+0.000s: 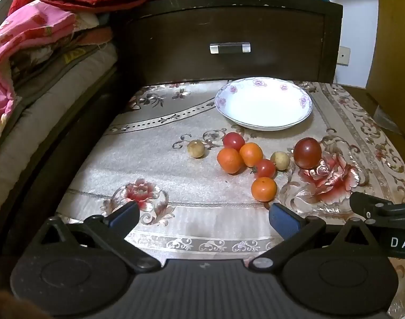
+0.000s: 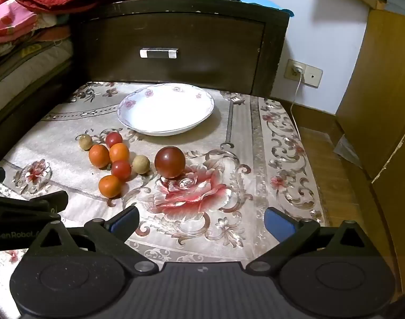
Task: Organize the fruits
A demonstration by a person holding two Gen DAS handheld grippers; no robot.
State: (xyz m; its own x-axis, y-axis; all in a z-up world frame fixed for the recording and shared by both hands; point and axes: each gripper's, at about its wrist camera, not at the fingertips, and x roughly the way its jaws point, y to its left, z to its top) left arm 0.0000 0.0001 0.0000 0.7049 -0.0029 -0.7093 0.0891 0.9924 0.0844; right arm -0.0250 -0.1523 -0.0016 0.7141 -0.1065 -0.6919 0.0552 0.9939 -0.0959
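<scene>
Right wrist view: "GenRobot" lettering on left claw (image 2: pixel 29 204); both claws wide apart, empty; right claw (image 2: pixel 202 222).

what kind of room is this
Most likely a bedroom at home: a bed piled with folded bedding, a dark nightstand beside it, and a floral-clothed low table holding the plate.

Two handheld black plastic tongs, left tongs (image 1: pixel 202 216) and right tongs (image 2: pixel 201 219), each with blue-padded fingertips (image 1: pixel 283 219), round pivot discs, silver screws, a ribbed grey base and white lettering along the side.
</scene>
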